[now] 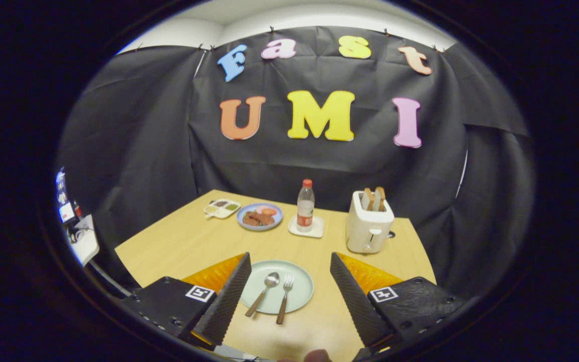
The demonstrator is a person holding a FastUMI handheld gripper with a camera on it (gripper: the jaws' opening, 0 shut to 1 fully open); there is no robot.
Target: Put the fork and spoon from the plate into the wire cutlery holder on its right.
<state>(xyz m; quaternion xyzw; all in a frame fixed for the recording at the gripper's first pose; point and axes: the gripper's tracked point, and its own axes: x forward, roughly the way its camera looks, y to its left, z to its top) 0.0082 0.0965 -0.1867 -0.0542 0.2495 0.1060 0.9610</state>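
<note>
A pale green plate [299,289] lies on the wooden table [184,241], between my two fingers and just ahead of them. On it rest a spoon [265,290], on the left, and a fork [285,296], on the right, both with wooden handles pointing toward me. My gripper [289,301] is open wide and holds nothing; the left finger overlaps the plate's left edge in the view.
Beyond the plate stand a white toaster [368,229] with two bread slices, a bottle [305,205] with a red cap on a white coaster, a blue plate of food [260,216] and a small divided dish [222,207]. The table's left edge drops off near equipment [76,226].
</note>
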